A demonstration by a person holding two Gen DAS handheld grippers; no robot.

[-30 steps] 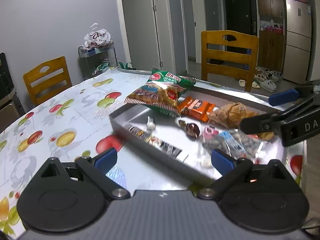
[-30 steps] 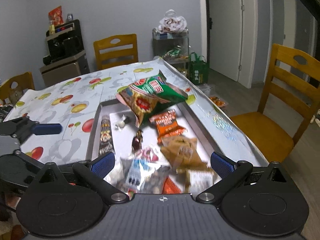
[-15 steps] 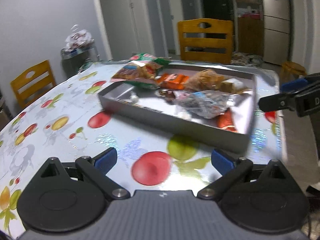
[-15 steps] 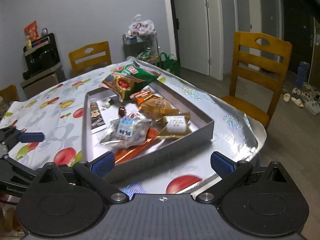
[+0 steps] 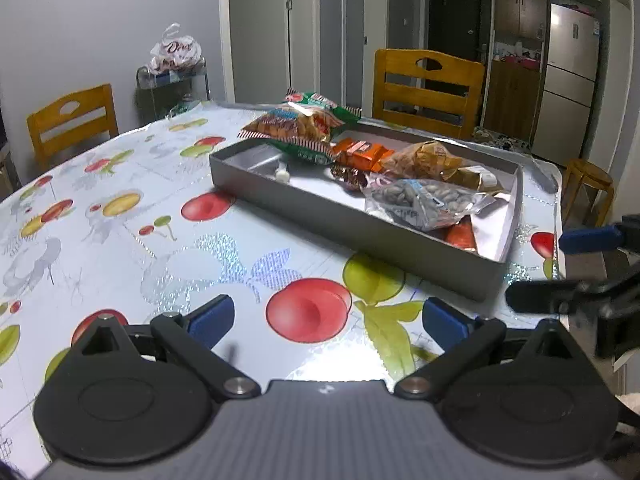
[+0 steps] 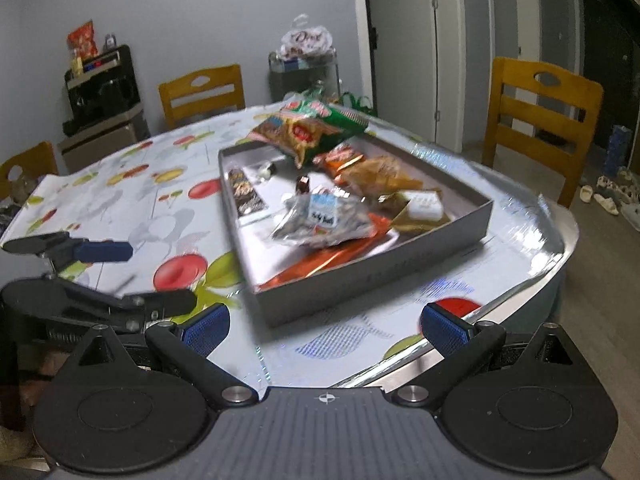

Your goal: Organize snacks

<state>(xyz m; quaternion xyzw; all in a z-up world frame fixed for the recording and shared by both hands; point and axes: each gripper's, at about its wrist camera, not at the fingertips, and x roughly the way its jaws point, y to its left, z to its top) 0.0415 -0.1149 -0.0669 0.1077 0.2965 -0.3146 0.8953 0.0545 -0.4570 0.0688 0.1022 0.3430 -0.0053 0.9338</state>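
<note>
Left gripper (image 5: 326, 318): jaws spread wide, empty, above the fruit-print tablecloth (image 5: 120, 216), short of the tray
Right gripper (image 6: 324, 322): jaws spread wide, empty, at the table's near edge
Grey tray (image 5: 320, 204): on the table, holding the snacks
Green chip bag (image 5: 304, 128): leaning over the tray's far end
Clear nut bag (image 5: 420, 202): in the tray's near half

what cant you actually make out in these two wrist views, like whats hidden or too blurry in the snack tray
- Orange packet: mostly under the clear nut bag and behind the tray wall in the left wrist view; label unreadable.
- Dark strip packet: right wrist view only, print blurred; the tray's near wall hides it from the left.
- Small white item: too small to identify.
</note>
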